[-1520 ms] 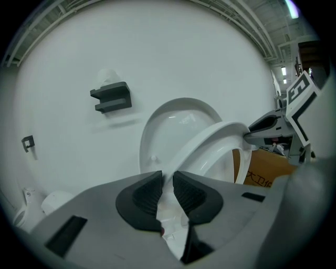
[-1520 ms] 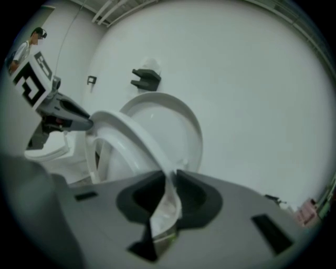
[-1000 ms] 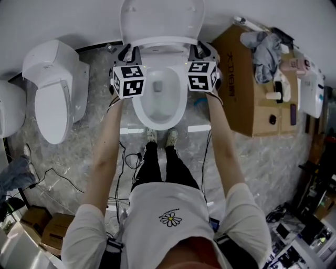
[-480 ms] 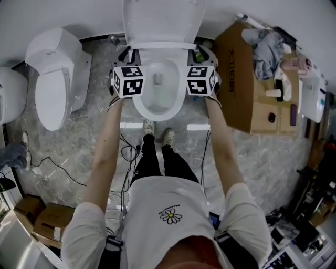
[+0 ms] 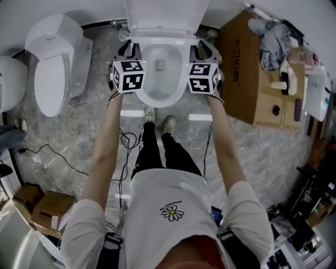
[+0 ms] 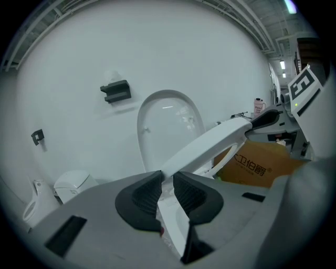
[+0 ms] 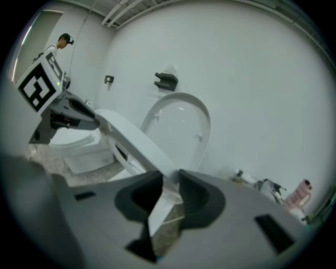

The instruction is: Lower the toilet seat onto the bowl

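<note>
Marble-look floor (image 5: 79, 136) and a plain white wall frame the toilet I'm working on; a second toilet (image 5: 55, 68) stands well to the left and a cardboard box (image 5: 252, 79) just to the right.

The lid (image 5: 165, 16) stands upright against the wall. The seat (image 6: 210, 144) is off the lid and slopes down toward me, part way between upright and flat, with clear air between it and the bowl (image 5: 160, 86).

Each side of the seat sits in a gripper. The left gripper (image 6: 168, 185) has its jaws closed narrowly on the seat's left rim, pads pressed to it. The right gripper (image 7: 169, 190) has just been opening its jaws a little, yet the right rim fills the gap between them, and the pads look to me to be in contact with it.

I judge the job roughly half done: the seat has been freed from the lid and tipped forward. What's left is to bring it down evenly on both sides until it rests on the bowl, then let go.
</note>
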{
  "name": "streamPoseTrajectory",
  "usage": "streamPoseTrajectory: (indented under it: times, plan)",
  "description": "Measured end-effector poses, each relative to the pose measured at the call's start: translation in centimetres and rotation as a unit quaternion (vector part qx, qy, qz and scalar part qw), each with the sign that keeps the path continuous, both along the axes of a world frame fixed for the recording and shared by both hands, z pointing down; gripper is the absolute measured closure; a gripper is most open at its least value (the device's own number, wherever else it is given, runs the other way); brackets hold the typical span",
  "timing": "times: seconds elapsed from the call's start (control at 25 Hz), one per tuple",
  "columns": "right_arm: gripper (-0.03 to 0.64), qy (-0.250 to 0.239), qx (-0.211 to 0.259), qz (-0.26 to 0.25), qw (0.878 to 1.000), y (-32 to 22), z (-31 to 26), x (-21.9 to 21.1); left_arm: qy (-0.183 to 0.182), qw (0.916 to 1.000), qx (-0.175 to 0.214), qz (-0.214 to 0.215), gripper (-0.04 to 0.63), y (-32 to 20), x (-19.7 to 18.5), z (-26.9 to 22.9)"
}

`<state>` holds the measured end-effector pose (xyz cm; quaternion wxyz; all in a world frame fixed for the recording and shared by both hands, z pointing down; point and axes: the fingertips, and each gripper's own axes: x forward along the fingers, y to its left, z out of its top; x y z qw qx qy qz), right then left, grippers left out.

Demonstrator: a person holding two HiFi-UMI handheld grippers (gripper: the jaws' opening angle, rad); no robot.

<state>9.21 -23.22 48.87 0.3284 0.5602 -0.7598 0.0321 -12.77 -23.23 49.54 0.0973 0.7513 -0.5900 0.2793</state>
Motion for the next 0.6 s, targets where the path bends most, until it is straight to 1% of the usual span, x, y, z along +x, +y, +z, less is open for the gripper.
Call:
streamPoseTrajectory:
  times: [0.2, 0.4, 0.52, 0.6]
  plan:
    - [0.502, -0.003, -0.009, -0.001, 1.000, 1.5, 1.0, 0.1, 0.005, 1.0000, -0.001, -0.006, 0.508, 1.4, 0.0, 0.8]
    - [0.499, 0.002, -0.013, -0.014, 1.000, 3.2, 1.8, 0.0, 0.005, 1.0000, -0.008, -0.001, 0.508, 3.2, 0.1, 1.9]
    - [0.491, -0.003, -0.033, -0.021, 0.999, 4.2, 2.6, 0.0, 0.001, 0.9999, -0.011, -0.005, 0.508, 4.1, 0.0, 2.5]
    - [0.485, -0.019, -0.051, -0.022, 0.998, 5.0, 3.0, 0.2, -0.001, 0.9999, -0.016, -0.005, 0.508, 4.8, 0.2, 3.0]
